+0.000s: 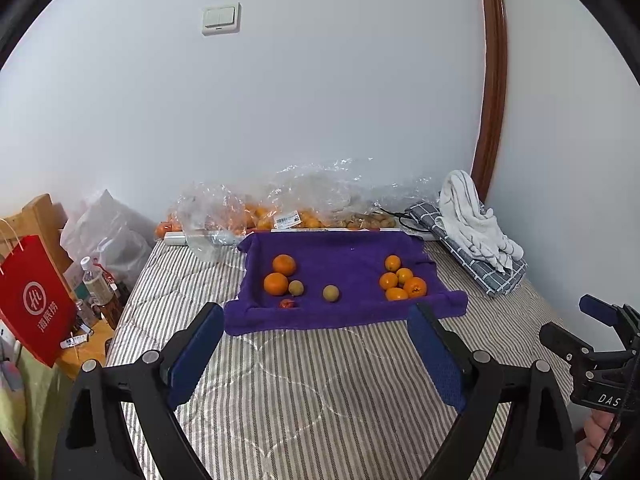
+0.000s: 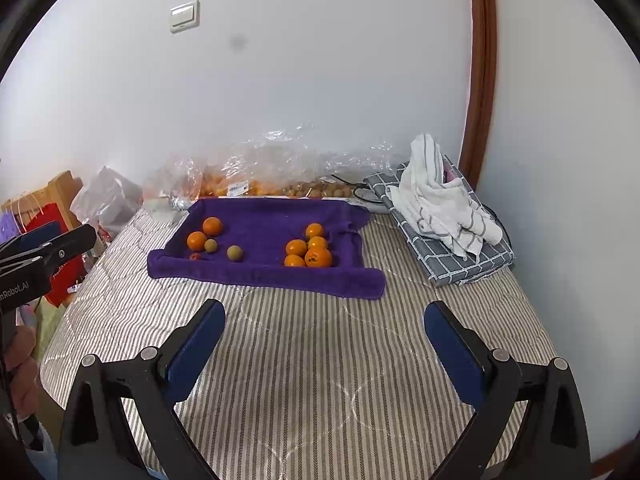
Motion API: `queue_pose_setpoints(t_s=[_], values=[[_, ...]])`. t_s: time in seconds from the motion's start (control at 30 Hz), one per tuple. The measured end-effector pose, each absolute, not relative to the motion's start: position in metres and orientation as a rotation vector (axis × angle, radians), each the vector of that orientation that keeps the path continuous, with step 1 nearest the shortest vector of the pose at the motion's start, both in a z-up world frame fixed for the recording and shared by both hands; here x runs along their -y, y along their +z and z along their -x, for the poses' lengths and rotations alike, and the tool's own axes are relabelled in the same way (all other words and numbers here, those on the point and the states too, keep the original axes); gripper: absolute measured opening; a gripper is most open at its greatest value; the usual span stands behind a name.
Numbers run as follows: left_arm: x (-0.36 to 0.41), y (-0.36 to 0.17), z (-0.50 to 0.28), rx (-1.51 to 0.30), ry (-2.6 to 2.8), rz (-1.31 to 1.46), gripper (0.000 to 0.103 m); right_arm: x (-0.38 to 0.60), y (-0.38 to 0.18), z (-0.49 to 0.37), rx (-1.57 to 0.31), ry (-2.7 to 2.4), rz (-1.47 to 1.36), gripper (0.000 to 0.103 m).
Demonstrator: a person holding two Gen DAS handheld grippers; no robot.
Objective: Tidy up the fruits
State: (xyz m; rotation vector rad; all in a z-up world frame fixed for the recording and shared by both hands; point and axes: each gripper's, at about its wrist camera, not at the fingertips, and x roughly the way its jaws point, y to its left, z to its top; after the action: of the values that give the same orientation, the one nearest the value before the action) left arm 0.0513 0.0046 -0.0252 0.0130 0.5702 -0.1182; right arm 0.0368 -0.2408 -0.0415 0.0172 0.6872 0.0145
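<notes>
A purple towel (image 1: 344,256) (image 2: 272,220) lies on the striped bed with fruit on it. On its left sit two oranges (image 1: 280,274) (image 2: 204,234), two small brownish-green fruits (image 1: 331,293) (image 2: 235,253) and one tiny red fruit (image 1: 287,303) (image 2: 195,256). On its right is a cluster of several orange fruits (image 1: 402,280) (image 2: 310,248). My left gripper (image 1: 316,320) stands open and empty just short of the towel's near edge. My right gripper (image 2: 325,320) is open and empty too, further back over the bare bedcover. Each gripper shows at the other view's edge.
Clear plastic bags of fruit (image 1: 280,208) (image 2: 256,176) line the wall behind the towel. A white cloth on a folded grey checked cloth (image 1: 472,236) (image 2: 440,220) lies at the right. A red paper bag (image 1: 36,304) and bottles (image 1: 96,284) stand left of the bed.
</notes>
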Motion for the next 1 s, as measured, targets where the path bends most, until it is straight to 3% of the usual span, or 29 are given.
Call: queue_pose_setpoints(t_s=[1.0], values=[[-0.0083,-0.0271,-0.0509,-0.571,-0.121,-0.016,0.093,0.2435,-0.0449,-0.0346,-0.690,0.000,-0.035,0.099]])
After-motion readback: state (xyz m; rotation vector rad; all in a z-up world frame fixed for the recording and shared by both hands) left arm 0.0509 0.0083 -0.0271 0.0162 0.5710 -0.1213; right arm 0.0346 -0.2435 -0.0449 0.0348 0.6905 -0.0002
